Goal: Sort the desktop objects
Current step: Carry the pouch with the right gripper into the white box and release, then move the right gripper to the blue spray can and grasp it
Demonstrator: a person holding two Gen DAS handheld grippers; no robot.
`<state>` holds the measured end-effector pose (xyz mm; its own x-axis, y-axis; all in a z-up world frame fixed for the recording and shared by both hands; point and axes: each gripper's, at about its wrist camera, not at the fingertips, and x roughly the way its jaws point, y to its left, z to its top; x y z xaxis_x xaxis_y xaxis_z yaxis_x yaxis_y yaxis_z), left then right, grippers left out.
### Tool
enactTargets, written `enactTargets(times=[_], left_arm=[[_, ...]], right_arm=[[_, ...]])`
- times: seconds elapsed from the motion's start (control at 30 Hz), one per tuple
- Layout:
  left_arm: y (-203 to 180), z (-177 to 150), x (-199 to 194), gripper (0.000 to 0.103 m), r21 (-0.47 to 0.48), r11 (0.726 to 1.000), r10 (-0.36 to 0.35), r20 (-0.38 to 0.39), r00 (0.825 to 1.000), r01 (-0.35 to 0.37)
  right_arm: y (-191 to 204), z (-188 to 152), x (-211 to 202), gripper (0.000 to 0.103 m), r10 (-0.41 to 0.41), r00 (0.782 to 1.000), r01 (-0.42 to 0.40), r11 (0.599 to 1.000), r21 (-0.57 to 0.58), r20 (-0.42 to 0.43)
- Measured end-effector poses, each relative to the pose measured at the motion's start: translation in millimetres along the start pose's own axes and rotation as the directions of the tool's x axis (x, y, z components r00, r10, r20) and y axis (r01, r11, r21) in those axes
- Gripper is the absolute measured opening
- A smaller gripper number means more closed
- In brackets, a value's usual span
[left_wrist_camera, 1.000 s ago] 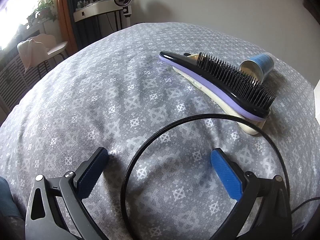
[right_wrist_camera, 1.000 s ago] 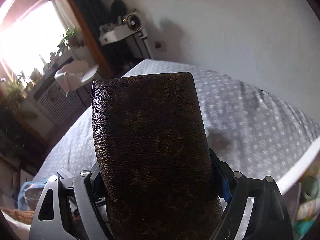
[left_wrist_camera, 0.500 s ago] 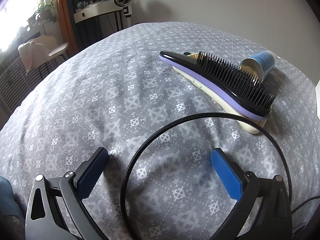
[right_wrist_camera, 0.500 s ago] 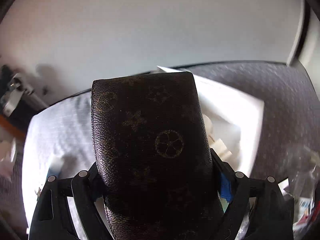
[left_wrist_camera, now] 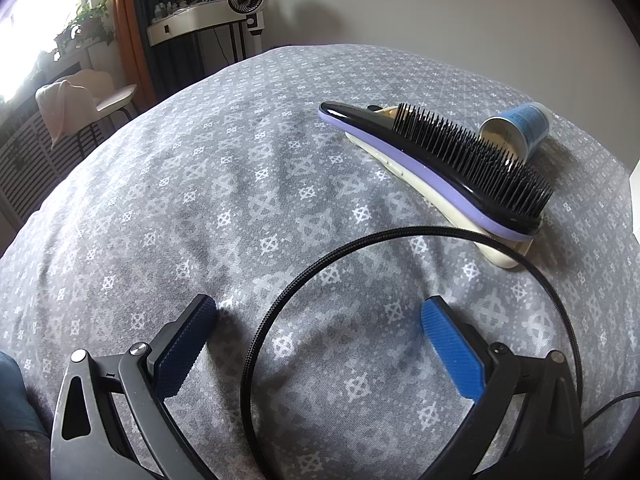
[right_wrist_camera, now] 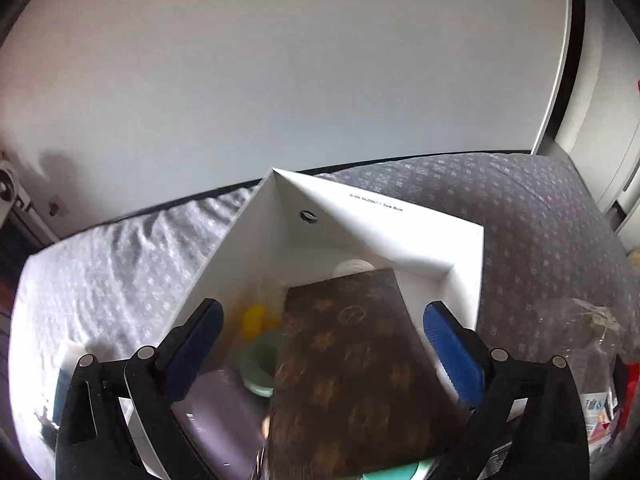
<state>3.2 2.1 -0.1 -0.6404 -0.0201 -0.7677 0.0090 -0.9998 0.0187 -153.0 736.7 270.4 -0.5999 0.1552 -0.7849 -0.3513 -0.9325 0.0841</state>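
Right wrist view: right tongs (right_wrist_camera: 322, 338), jaws just opened, straddle the stiff brown wallet (right_wrist_camera: 352, 364) at six o'clock in the white box (right_wrist_camera: 466, 268); grip its long edges.

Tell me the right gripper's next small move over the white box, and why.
Probably lift the right gripper straight up out of the white box. Its jaws have just been opening and stand wide, and the brown wallet now lies free between them in the box on other items, neither pad pressing it.
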Motion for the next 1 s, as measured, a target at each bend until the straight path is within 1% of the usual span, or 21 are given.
enactTargets(times=[0.07, 0.1, 0.2, 0.27, 0.37, 0.43, 0.53, 0.6, 0.67, 0.77, 0.83, 0.93, 1.0], left_arm=[[0.0, 0.0, 0.0, 0.103, 0.000, 1.000, 0.000, 0.000, 1.000, 0.000], [0.0, -0.1, 0.0, 0.103, 0.000, 1.000, 0.000, 0.000, 1.000, 0.000], [0.0, -0.1, -0.1, 0.103, 0.000, 1.000, 0.000, 0.000, 1.000, 0.000], [0.0, -0.2, -0.1, 0.103, 0.000, 1.000, 0.000, 0.000, 1.000, 0.000], [0.1, -0.3, -0.3, 0.103, -0.001, 1.000, 0.001, 0.000, 1.000, -0.001], [0.2, -0.3, -0.4, 0.103, -0.001, 1.000, 0.001, 0.000, 1.000, -0.001], [0.4, -0.5, -0.6, 0.103, -0.001, 1.000, 0.002, 0.000, 1.000, -0.002], [0.5, -0.7, -0.6, 0.103, -0.001, 1.000, 0.001, 0.000, 1.000, -0.001], [0.6, -0.7, -0.7, 0.103, -0.001, 1.000, 0.001, 0.001, 1.000, -0.001], [0.5, -0.7, -0.7, 0.103, -0.001, 1.000, 0.002, 0.001, 1.000, -0.002], [0.6, -0.7, -0.7, 0.103, -0.002, 1.000, 0.001, 0.001, 1.000, -0.001], [0.5, -0.7, -0.8, 0.103, -0.002, 1.000, 0.001, 0.001, 1.000, -0.001], [0.5, -0.7, -0.8, 0.103, -0.002, 1.000, 0.001, 0.001, 1.000, -0.001]], right_arm=[[2.0, 4.2, -8.3, 0.101, 0.015, 1.000, -0.015, 1.000, 0.011, 0.008], [7.0, 4.8, -11.7, 0.101, 0.019, 0.999, -0.020, 1.000, 0.010, 0.030], [26.8, 2.8, -30.7, 0.101, 0.032, 0.993, -0.028, 0.999, -0.037, 0.109], [45.3, -2.9, -45.6, 0.101, 0.062, 0.987, -0.051, 0.995, -0.082, 0.147], [74.8, -14.7, -73.8, 0.101, 0.161, 0.971, -0.135, 0.979, -0.151, 0.175], [94.7, -24.5, -92.2, 0.103, 0.246, 0.954, -0.213, 0.958, -0.194, 0.169], [124.0, -42.5, -109.5, 0.103, 0.366, 0.922, -0.328, 0.912, -0.248, 0.126], [145.2, -57.5, -111.4, 0.103, 0.427, 0.902, -0.391, 0.875, -0.286, 0.070], [164.9, -75.2, -105.7, 0.103, 0.458, 0.889, -0.433, 0.846, -0.311, 0.008], [188.4, -102.5, -86.0, 0.103, 0.475, 0.875, -0.478, 0.822, -0.309, -0.090], [200.5, -118.9, -70.2, 0.103, 0.479, 0.866, -0.500, 0.814, -0.294, -0.145], [214.5, -139.9, -46.2, 0.103, 0.463, 0.865, -0.501, 0.825, -0.261, -0.196], [224.3, -150.8, -31.6, 0.103, 0.460, 0.857, -0.509, 0.826, -0.241, -0.233]])
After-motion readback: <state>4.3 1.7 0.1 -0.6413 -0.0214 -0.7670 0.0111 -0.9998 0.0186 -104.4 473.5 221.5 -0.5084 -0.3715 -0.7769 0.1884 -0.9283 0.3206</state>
